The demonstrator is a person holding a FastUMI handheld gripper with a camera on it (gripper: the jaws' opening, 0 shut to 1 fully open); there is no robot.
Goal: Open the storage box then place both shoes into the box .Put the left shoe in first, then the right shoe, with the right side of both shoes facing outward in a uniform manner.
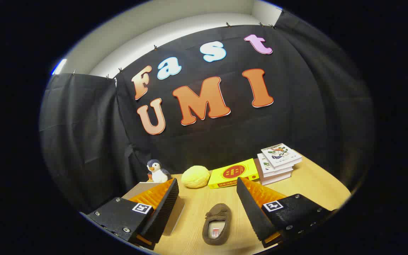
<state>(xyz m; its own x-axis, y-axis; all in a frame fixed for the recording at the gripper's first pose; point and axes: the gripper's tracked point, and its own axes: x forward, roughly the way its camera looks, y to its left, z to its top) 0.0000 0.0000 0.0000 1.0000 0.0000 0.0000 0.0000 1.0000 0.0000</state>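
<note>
A brown slipper-like shoe (217, 224) lies on the wooden table (310, 184), between and below my two fingers, its toe pointing away from me. My gripper (207, 193) is open and holds nothing, hovering above the table. Behind my left finger (161, 209) a flat tan box-like thing (175, 216) shows partly, mostly hidden by the finger. I cannot tell whether it is the storage box or whether its lid is up.
Along the back of the table stand a toy penguin (158, 171), a round yellow bun-like ball (196, 176), a flat yellow box (233, 173) and a stack of books (276, 163). Black cloth walls close off the back and both sides.
</note>
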